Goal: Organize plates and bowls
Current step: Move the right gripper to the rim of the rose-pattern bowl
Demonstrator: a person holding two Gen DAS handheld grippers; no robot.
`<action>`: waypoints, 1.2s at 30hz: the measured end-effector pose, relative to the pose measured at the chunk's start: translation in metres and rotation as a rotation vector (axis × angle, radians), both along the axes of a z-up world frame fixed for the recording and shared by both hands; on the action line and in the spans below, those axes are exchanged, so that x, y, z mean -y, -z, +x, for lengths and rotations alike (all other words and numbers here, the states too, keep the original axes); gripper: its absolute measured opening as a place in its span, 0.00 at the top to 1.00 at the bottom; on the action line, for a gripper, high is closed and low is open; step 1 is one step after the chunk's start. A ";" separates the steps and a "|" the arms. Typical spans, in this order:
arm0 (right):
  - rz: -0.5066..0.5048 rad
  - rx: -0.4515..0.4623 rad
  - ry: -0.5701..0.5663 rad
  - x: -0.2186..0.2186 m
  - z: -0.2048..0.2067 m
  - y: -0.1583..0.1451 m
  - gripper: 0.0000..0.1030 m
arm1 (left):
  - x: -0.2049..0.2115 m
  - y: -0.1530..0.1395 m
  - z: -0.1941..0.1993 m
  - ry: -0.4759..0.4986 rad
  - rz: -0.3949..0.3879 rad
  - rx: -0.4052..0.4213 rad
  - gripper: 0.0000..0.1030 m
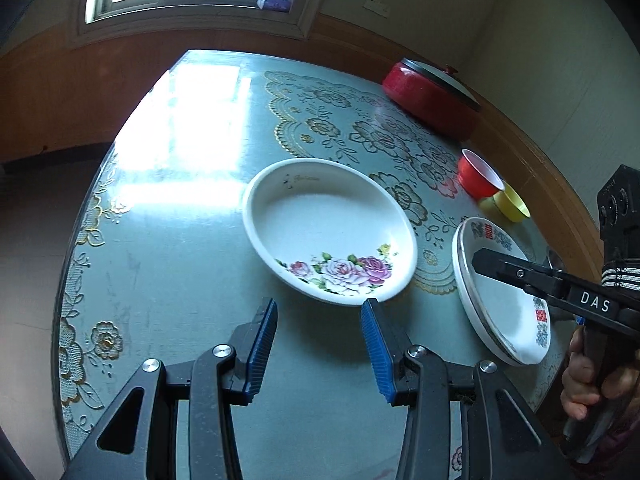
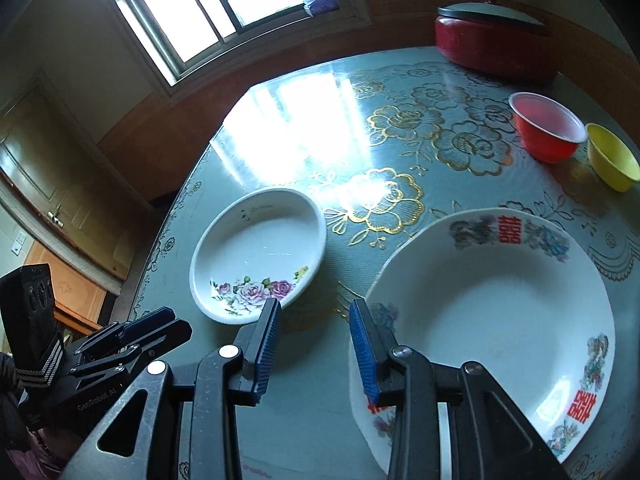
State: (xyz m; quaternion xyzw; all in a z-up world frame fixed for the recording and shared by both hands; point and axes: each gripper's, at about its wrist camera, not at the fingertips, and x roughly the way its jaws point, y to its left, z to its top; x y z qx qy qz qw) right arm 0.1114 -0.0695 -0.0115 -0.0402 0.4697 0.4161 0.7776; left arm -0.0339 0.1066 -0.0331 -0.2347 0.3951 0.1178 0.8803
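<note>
Both our tools tilt downward over the table (image 1: 168, 264), jaws spread, nothing between them. Left gripper (image 1: 320, 312) nears the rose plate (image 1: 320, 220); right gripper (image 2: 316, 316) perhaps touches the red-lettered plate (image 2: 500, 312).

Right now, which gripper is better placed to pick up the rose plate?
Left. The left gripper sits open just short of the rose plate, its near rim close to the pads. The right gripper hangs over the red-lettered plate.

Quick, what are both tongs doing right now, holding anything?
Left tongs: open, empty, just short of the rose plate.
Right tongs: open, holding nothing; one finger overlaps the red-character plate's near rim.
</note>
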 end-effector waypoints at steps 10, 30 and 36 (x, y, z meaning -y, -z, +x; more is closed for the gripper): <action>-0.081 -0.013 -0.024 -0.047 0.029 0.011 0.66 | -0.024 0.009 0.011 -0.051 -0.004 -0.023 0.54; -0.199 -0.036 -0.118 -0.098 0.059 0.047 0.88 | -0.045 0.031 0.059 -0.016 0.056 -0.097 0.73; -0.212 -0.072 -0.184 -0.095 0.045 0.056 0.85 | -0.053 0.032 0.057 -0.012 0.072 -0.090 0.75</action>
